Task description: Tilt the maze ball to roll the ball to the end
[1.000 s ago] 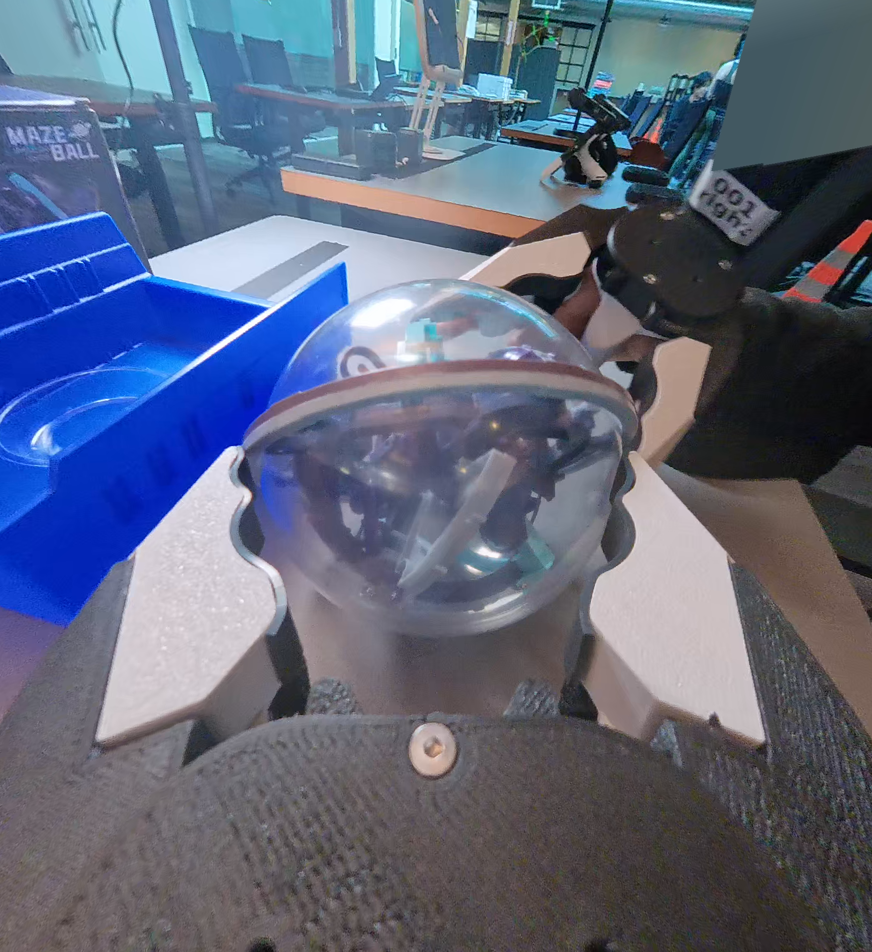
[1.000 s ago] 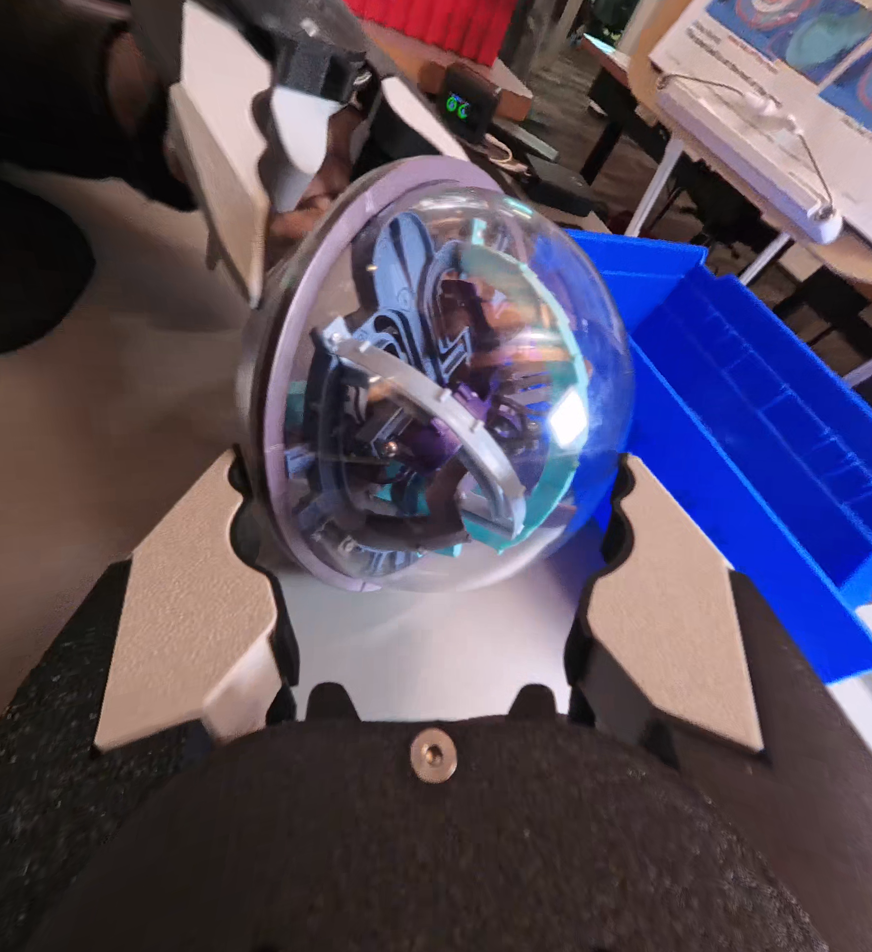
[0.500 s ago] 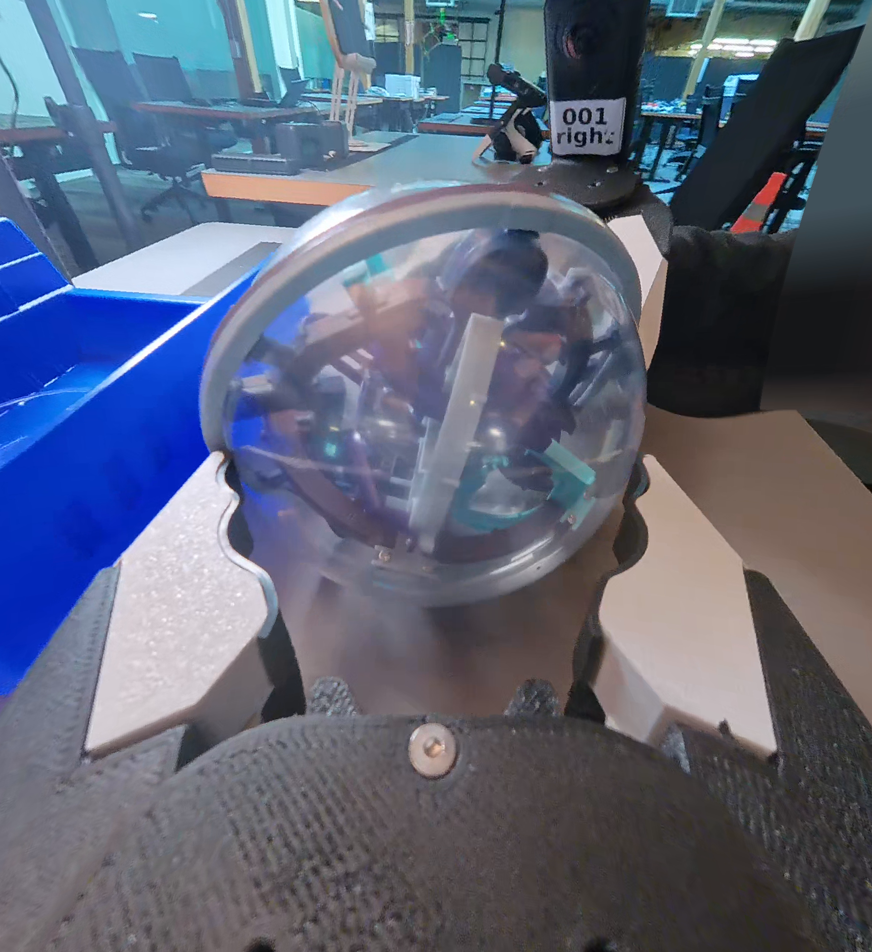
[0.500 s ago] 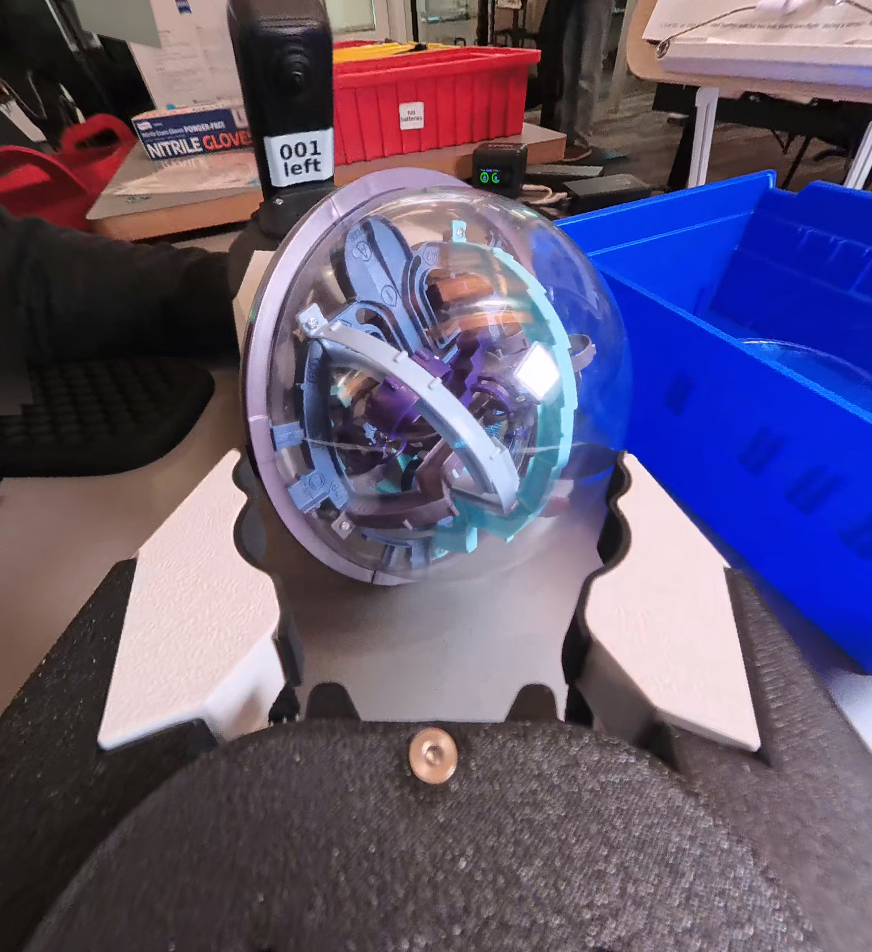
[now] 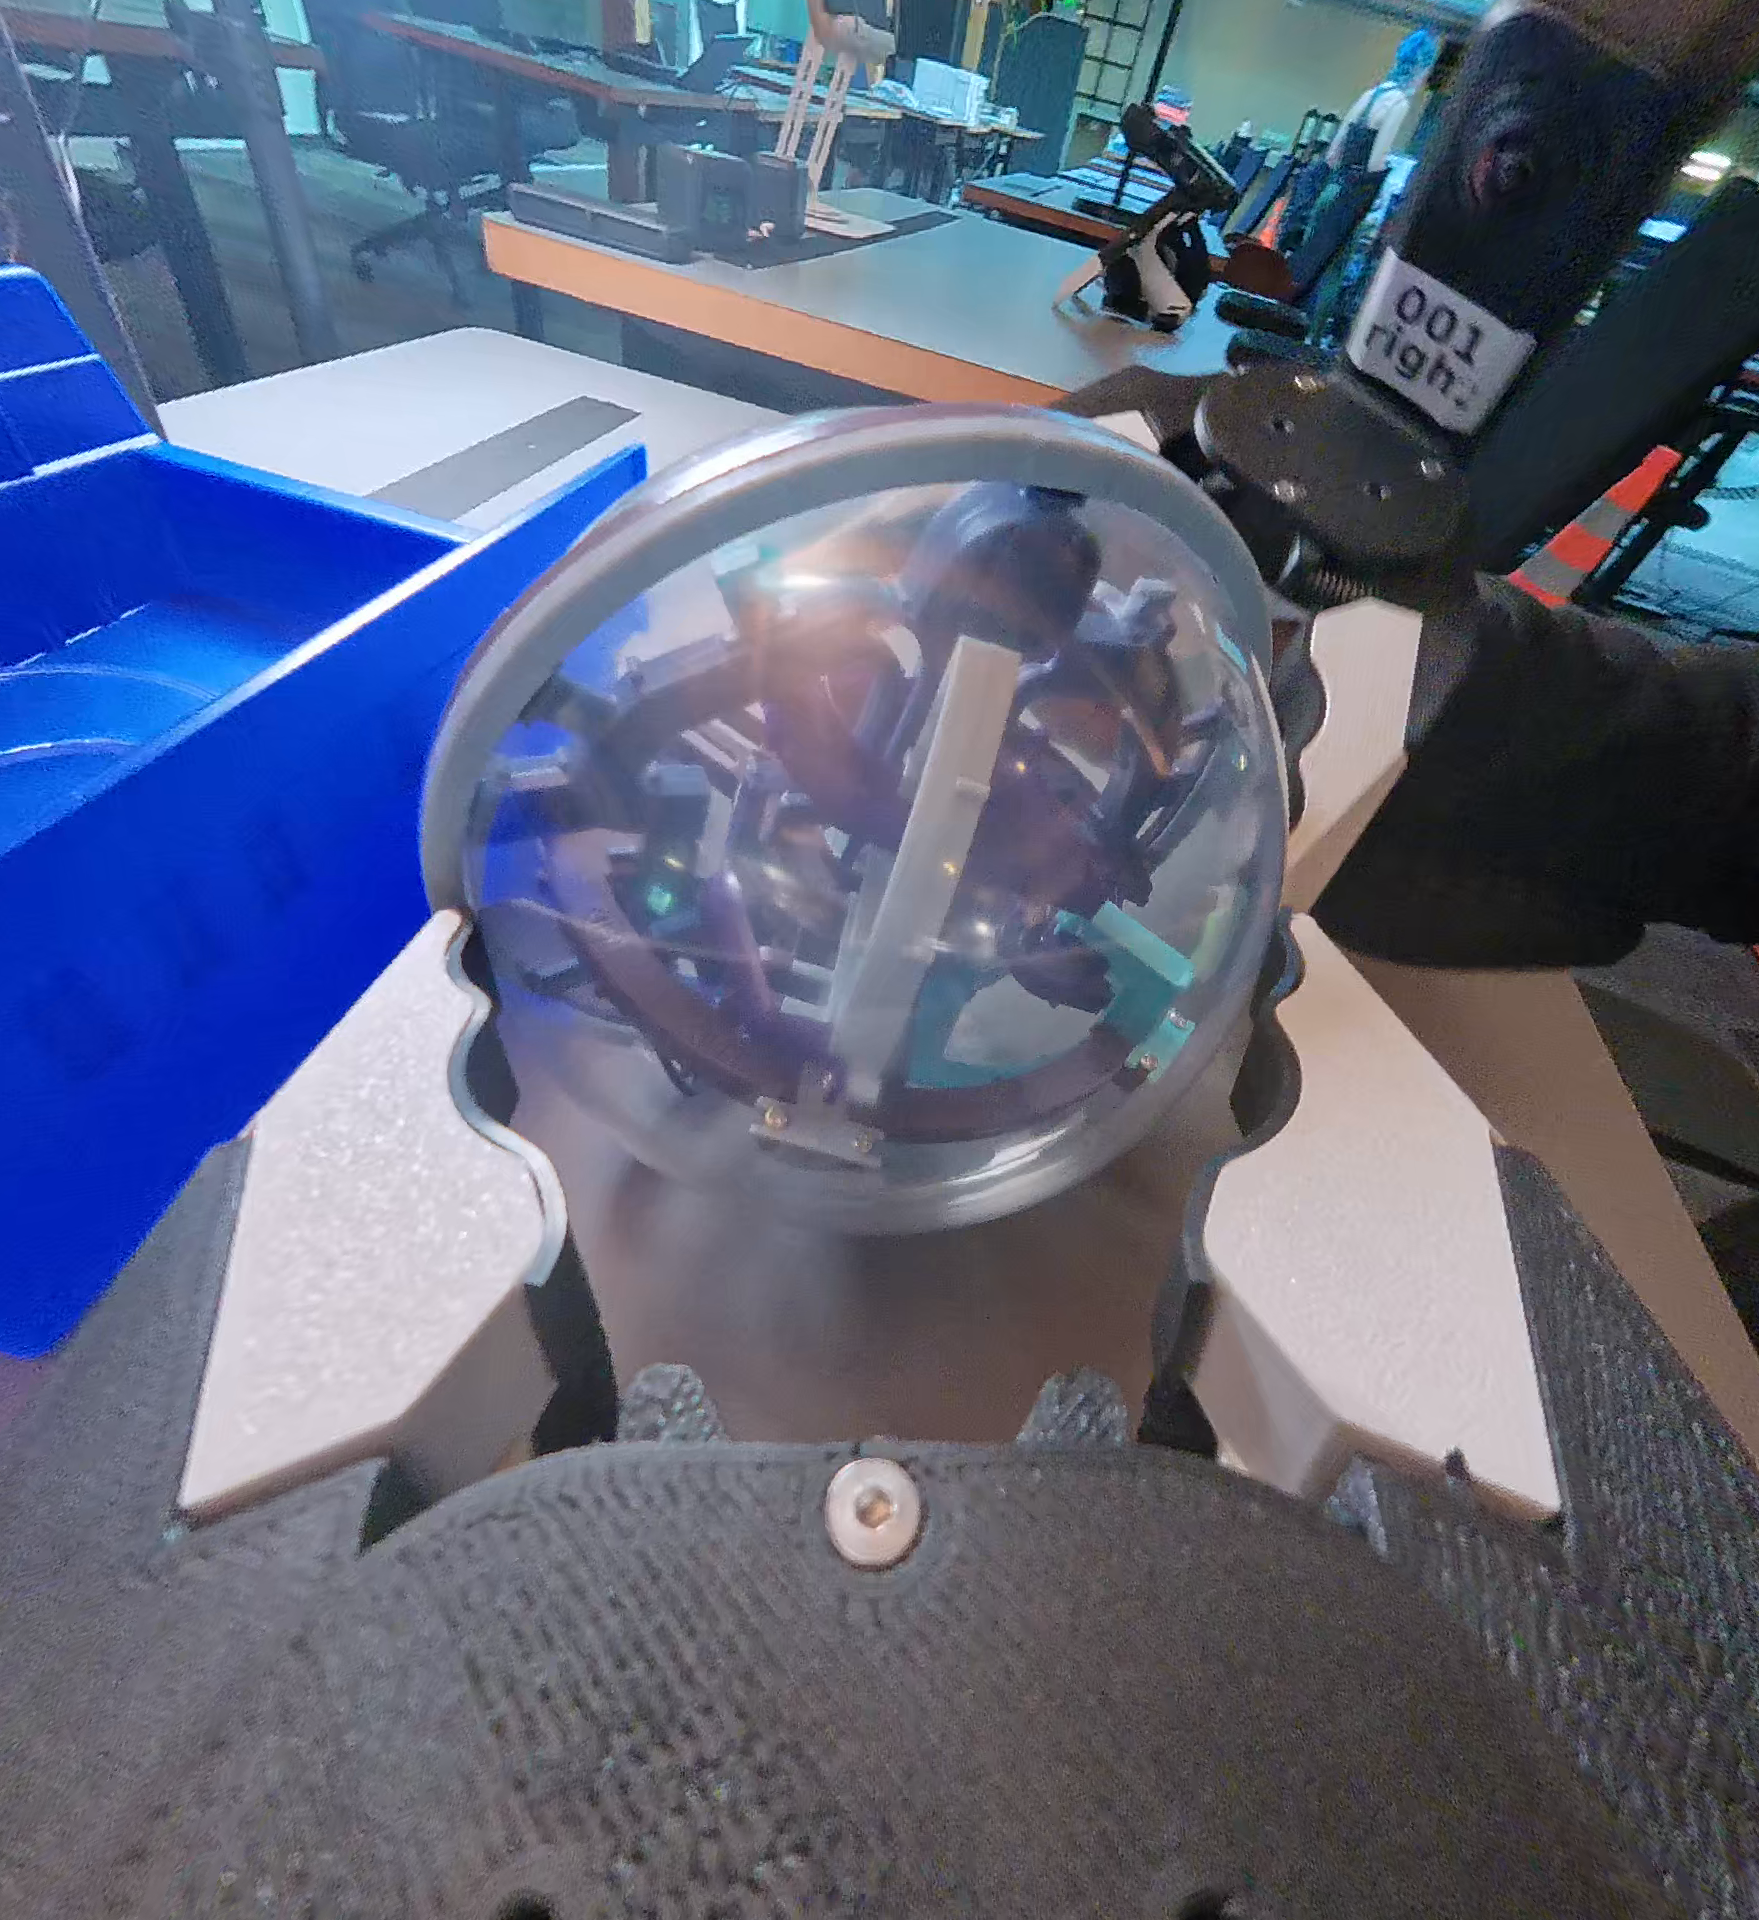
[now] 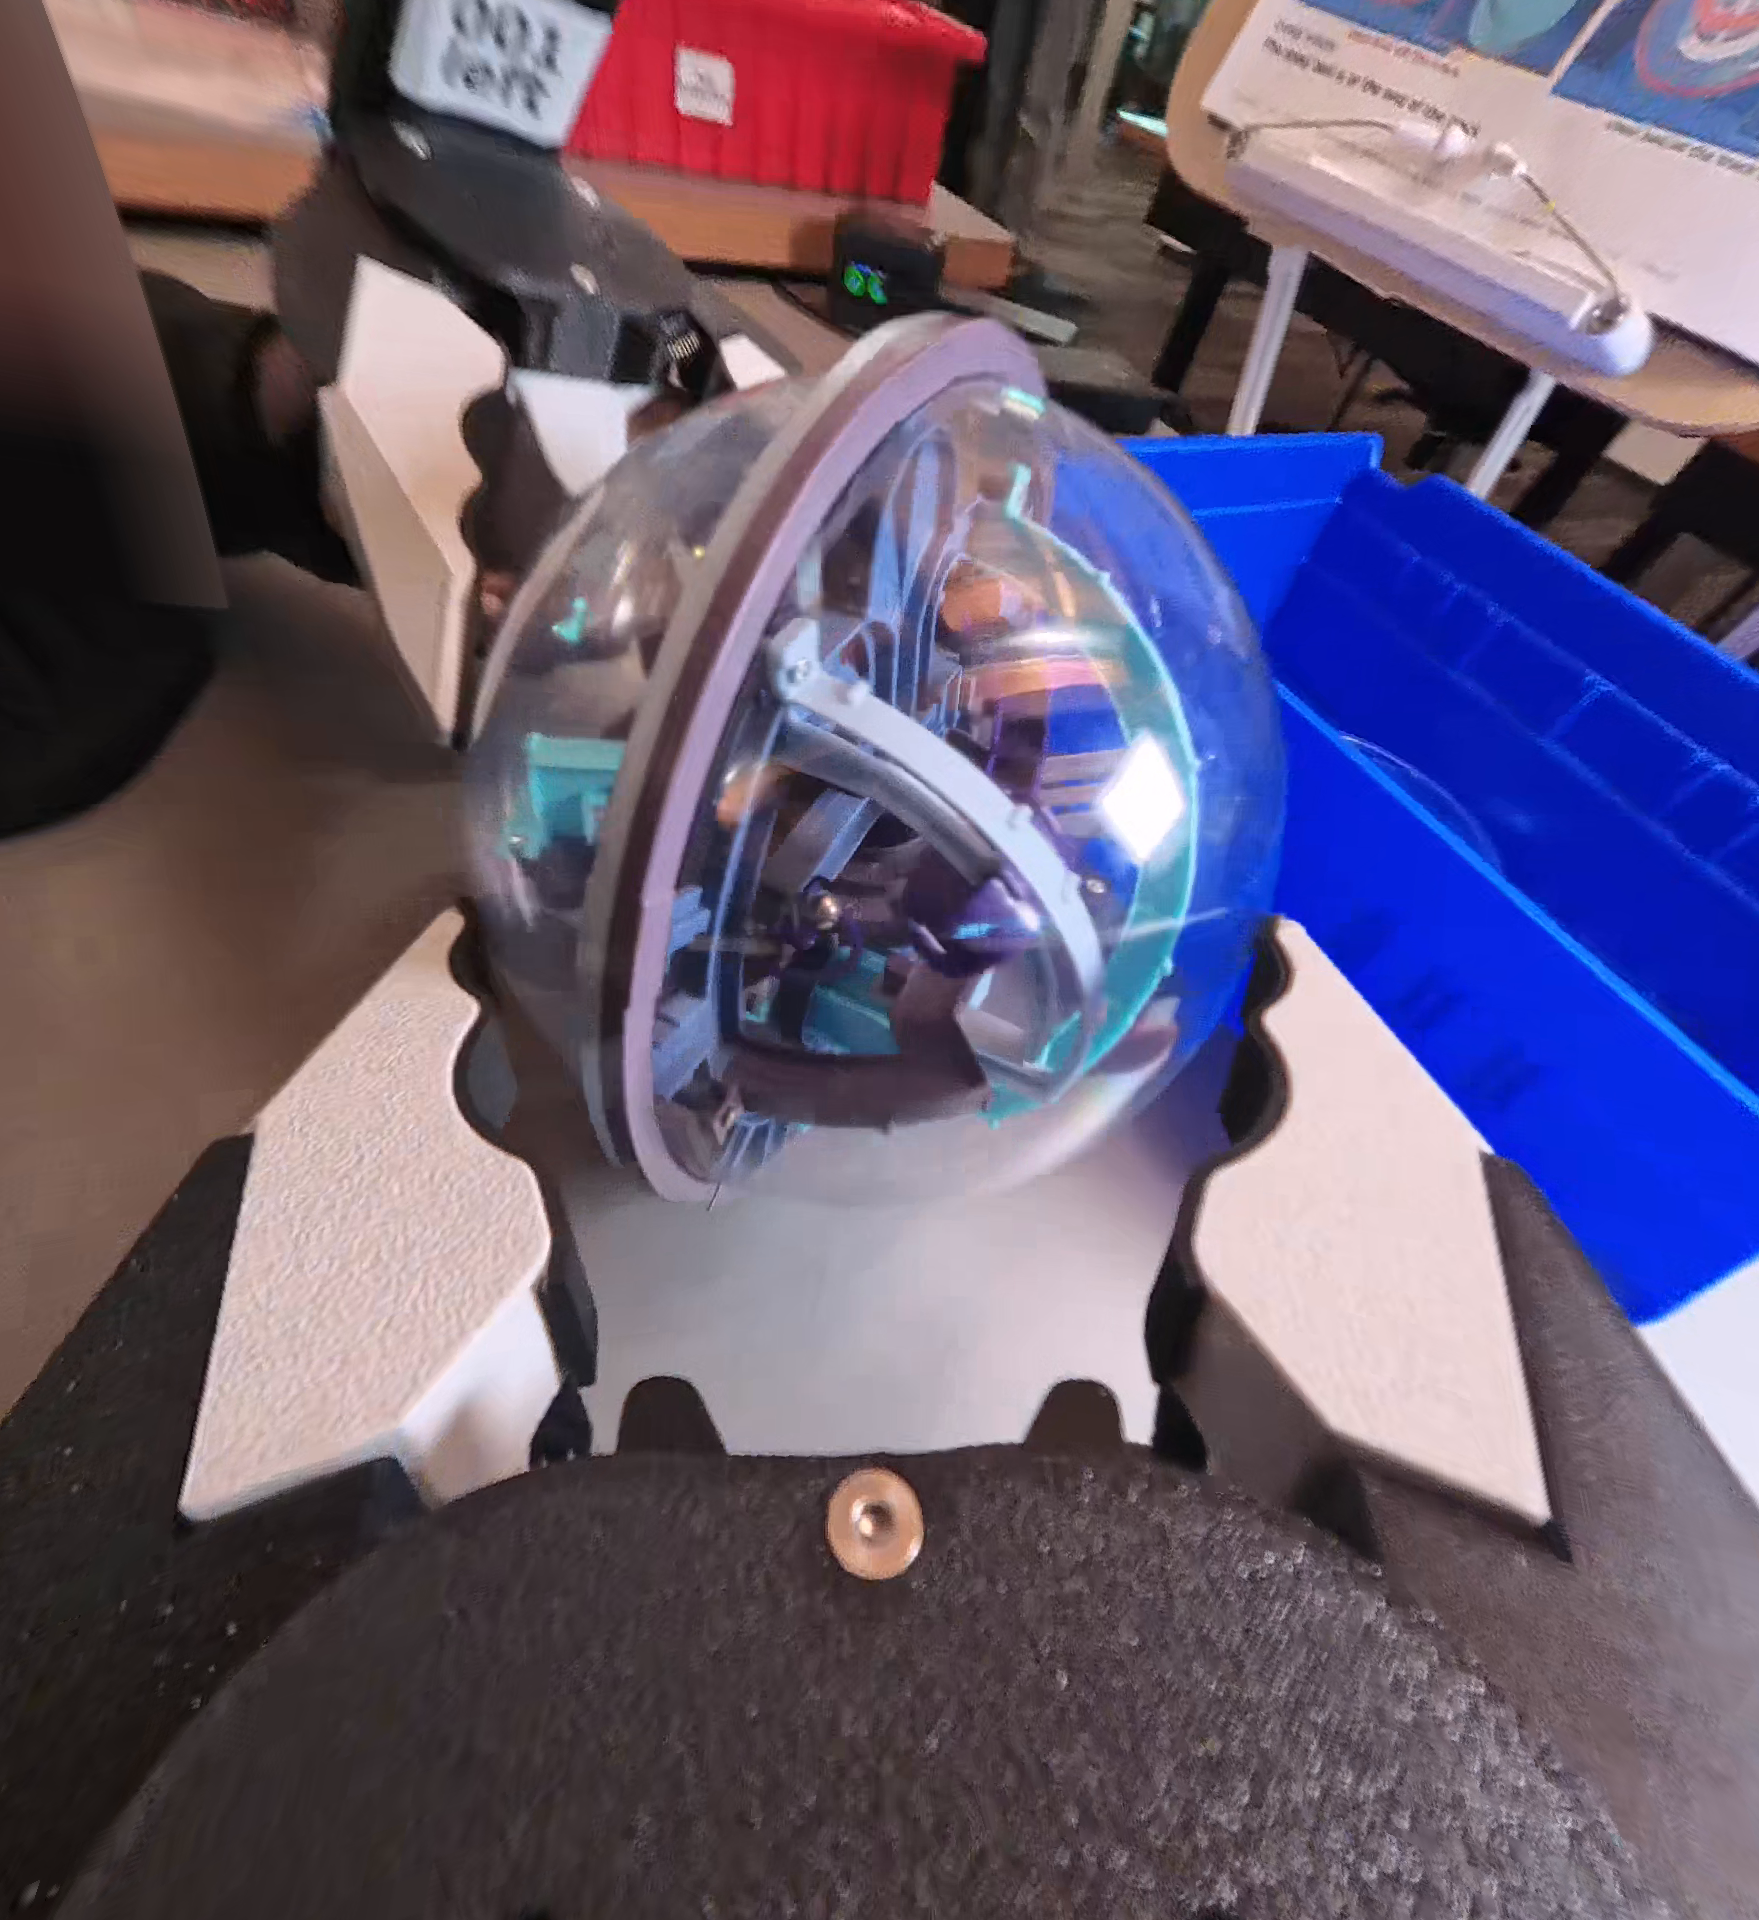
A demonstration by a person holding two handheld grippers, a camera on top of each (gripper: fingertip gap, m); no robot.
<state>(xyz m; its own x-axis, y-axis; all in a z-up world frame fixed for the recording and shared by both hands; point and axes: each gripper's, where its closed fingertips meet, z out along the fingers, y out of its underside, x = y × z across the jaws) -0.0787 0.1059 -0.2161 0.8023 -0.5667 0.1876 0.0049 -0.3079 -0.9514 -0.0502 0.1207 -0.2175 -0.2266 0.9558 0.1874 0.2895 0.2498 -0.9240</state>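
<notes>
Maze ball clamped btwn both grippers' jaws — blue bin just beside.

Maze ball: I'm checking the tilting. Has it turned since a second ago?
Yes. The maze ball's grey rim, level a second ago, now stands tilted up beside the blue bin.

Your left gripper clamps the maze ball between both fingers, its grey seam ring tilted back. Your right gripper meets the ball's far side. A blue bin stands just left.
</notes>
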